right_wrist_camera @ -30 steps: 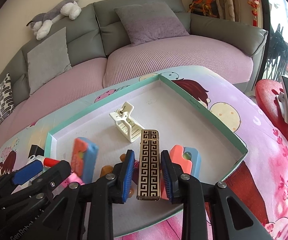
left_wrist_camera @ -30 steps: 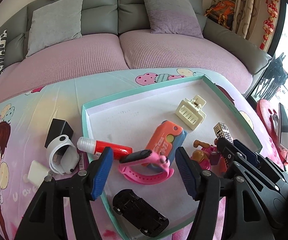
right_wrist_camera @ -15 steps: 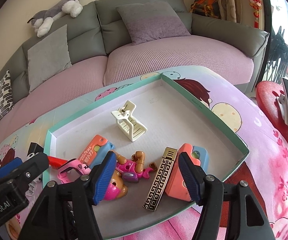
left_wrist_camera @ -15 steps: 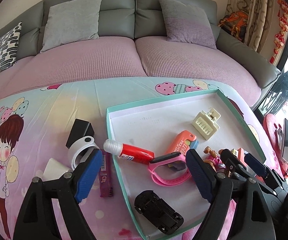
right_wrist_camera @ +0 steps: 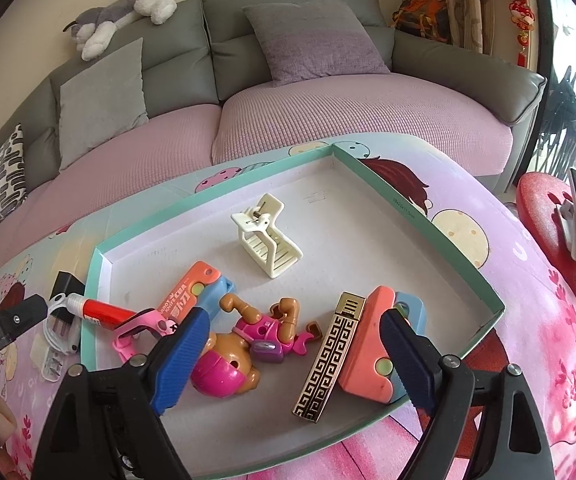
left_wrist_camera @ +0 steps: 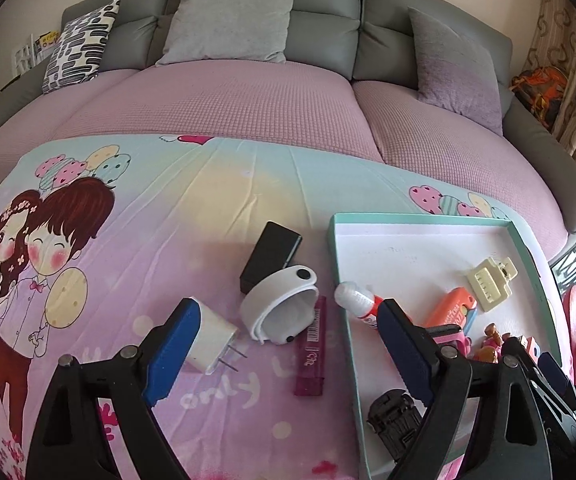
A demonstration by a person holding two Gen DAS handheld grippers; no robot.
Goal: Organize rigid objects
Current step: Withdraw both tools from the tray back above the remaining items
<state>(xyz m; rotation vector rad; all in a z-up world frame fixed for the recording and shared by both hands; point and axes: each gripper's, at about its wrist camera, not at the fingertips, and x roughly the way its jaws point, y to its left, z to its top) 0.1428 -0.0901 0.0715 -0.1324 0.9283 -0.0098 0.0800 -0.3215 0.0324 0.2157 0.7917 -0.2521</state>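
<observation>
While hovering above a bench draped in a cartoon-print cloth, holding nothing in either tongs. Shows the left tongs [left_wrist_camera: 288, 344] spread wide, having just been opening, gripping nothing. Frames a white wristband [left_wrist_camera: 280, 304] and a maroon tube [left_wrist_camera: 311, 356] lying loose on the cloth ahead between the blue pads, with a white charger plug [left_wrist_camera: 210, 340] by the left pad and a black box [left_wrist_camera: 270, 256] beyond.

Shows the right tongs [right_wrist_camera: 293, 356] likewise wide, just opened and empty, above the near edge of a teal-rimmed tray [right_wrist_camera: 419, 216]. Hangs there over a toy doll [right_wrist_camera: 244, 344] and a gold-patterned bar [right_wrist_camera: 329, 356] touching a coral-and-blue case [right_wrist_camera: 367, 344].

Places the tray toward the right side of the bench, carrying most pieces; leaves four strays outside its left rim.

Likely next: collect one stray with the left tongs. Favour the tube for its flat, firm sides. Set the pads across its narrow width, lower to straddle it, close squarely, then lift clear of the rim before crossing. Avoid dragging the cloth. Keep the right tongs clear of the drop spot.
</observation>
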